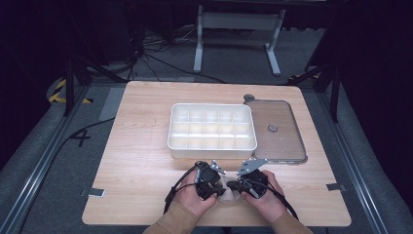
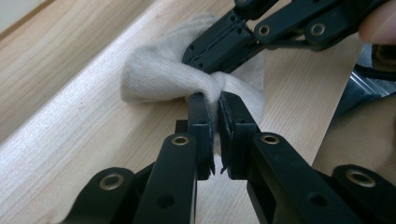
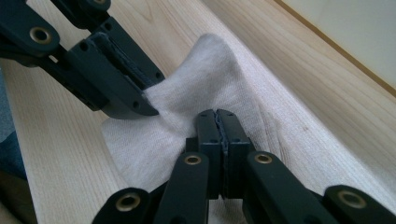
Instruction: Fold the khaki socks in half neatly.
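From the high view, the left claw (image 1: 217,191) and the right claw (image 1: 234,185) meet at the near edge of the wooden counter (image 1: 141,161), and the little cloth (image 1: 228,193) between them is hard to see. The 2 claw views show it well: the left claw (image 2: 214,100) is pinched on a fold of the pale cloth (image 2: 159,74), and the right claw (image 3: 216,115) is squeezed on it too. Farther back sit a white tray (image 1: 212,147) with many small boxes and its clear lid (image 1: 285,141), with grey floor and dark room around.
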The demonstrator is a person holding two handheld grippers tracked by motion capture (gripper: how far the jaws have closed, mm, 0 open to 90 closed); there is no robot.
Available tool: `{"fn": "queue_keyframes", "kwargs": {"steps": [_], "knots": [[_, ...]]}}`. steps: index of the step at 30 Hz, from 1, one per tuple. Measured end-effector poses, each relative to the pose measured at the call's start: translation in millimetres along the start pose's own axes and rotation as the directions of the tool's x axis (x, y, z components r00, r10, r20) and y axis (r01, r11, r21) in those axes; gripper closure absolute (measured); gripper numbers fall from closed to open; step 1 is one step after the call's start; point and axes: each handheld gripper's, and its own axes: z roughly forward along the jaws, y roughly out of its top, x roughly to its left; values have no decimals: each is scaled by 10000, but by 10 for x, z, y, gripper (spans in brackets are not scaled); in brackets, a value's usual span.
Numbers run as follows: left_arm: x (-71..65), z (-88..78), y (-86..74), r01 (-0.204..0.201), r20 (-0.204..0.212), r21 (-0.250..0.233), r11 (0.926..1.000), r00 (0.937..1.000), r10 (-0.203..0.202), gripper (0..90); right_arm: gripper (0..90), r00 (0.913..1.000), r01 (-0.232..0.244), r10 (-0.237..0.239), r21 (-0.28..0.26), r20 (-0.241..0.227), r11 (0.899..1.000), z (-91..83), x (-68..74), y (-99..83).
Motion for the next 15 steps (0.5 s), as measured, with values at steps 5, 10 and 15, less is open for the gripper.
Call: {"fn": "queue_keyframes", "kwargs": {"steps": [5, 10, 15], "knots": [[-13, -5, -2, 164, -8, 16, 9999, 9999, -164, 837, 899, 10000, 5, -5, -15, 77, 10000, 3, 18, 2], [17, -43, -1, 53, -8, -6, 10000, 10000, -53, 837, 895, 9998, -129, 126, -187, -120, 9997, -59, -18, 2], [49, -81, -11, 283, -124, 82, 9996, 9995, -282, 837, 894, 9999, -162, 161, -343, -51, 9993, -168, -48, -12]]}}
